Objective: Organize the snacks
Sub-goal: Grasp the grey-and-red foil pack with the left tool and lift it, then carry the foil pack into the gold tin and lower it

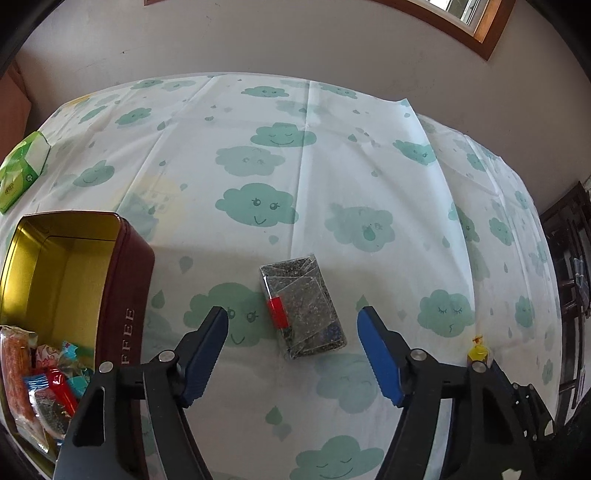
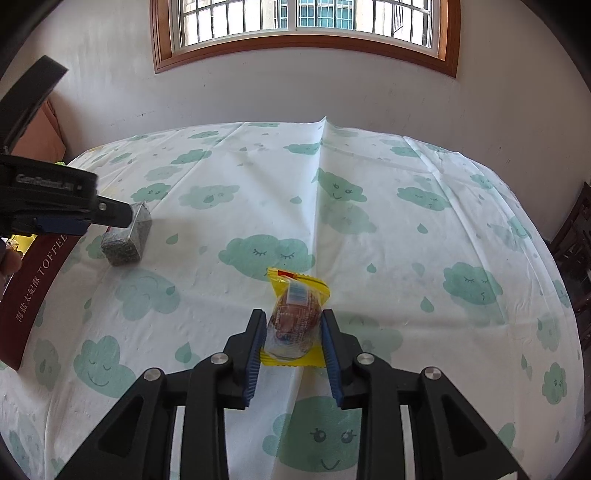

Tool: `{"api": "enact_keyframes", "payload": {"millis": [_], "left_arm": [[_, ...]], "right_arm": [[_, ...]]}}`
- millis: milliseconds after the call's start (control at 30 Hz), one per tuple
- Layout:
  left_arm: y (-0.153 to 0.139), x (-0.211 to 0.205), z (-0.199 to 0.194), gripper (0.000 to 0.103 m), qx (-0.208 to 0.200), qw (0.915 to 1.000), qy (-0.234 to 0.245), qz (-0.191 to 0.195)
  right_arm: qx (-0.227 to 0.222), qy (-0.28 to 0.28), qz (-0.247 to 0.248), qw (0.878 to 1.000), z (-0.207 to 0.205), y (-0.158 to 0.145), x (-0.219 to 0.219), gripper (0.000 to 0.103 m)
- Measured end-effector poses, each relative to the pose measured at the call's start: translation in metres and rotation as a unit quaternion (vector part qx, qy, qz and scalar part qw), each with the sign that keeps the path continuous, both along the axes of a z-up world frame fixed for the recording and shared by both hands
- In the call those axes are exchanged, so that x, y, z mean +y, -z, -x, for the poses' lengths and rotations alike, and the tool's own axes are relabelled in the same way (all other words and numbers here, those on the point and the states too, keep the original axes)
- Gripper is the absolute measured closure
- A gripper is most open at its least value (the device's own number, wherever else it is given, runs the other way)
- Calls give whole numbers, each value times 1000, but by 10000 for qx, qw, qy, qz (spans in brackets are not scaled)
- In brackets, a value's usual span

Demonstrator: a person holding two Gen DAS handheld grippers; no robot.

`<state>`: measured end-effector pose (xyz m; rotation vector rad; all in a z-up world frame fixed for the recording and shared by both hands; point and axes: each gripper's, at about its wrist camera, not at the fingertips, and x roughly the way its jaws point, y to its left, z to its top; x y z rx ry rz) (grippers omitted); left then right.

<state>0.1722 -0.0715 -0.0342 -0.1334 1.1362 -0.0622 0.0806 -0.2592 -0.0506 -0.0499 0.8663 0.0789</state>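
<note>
A dark seaweed packet (image 1: 303,304) with a red tab lies on the cloud-print tablecloth (image 1: 332,166). My left gripper (image 1: 292,323) is open around it, fingers apart on either side, above the cloth. The packet also shows in the right wrist view (image 2: 127,236), with the left gripper (image 2: 81,218) over it. A dark red toffee tin (image 1: 125,280), open with a gold inside, stands at the left and holds several wrapped snacks (image 1: 44,380). My right gripper (image 2: 293,325) is shut on a yellow-wrapped snack (image 2: 295,317) resting on the cloth.
A green tissue pack (image 1: 24,168) lies at the far left edge. The tin's red side (image 2: 35,291) shows at the left of the right wrist view. A wall and window (image 2: 306,22) stand behind the table. Dark wooden furniture (image 1: 569,258) is at the right.
</note>
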Motion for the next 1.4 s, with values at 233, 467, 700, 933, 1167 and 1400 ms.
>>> {"api": "enact_keyframes", "payload": {"millis": [233, 467, 700, 933, 1167, 1400], "left_arm": [[14, -4, -10, 48, 17, 9999, -28, -131], [16, -8, -8, 68, -83, 9997, 173, -177], [14, -6, 5, 72, -73, 9994, 254, -243], [12, -2, 31, 72, 43, 9993, 317, -196], [-6, -1, 62, 72, -50, 9987, 485, -168], [-36, 9, 87, 72, -329, 9968, 685, -262]], "right_arm": [[37, -17, 5, 10000, -1, 1, 0, 71], [63, -21, -2, 10000, -1, 2, 0, 71], [72, -23, 42, 10000, -1, 2, 2, 71], [71, -22, 72, 9999, -1, 3, 2, 71], [72, -22, 88, 9999, -2, 3, 3, 71], [72, -23, 109, 9999, -2, 3, 3, 71]]}}
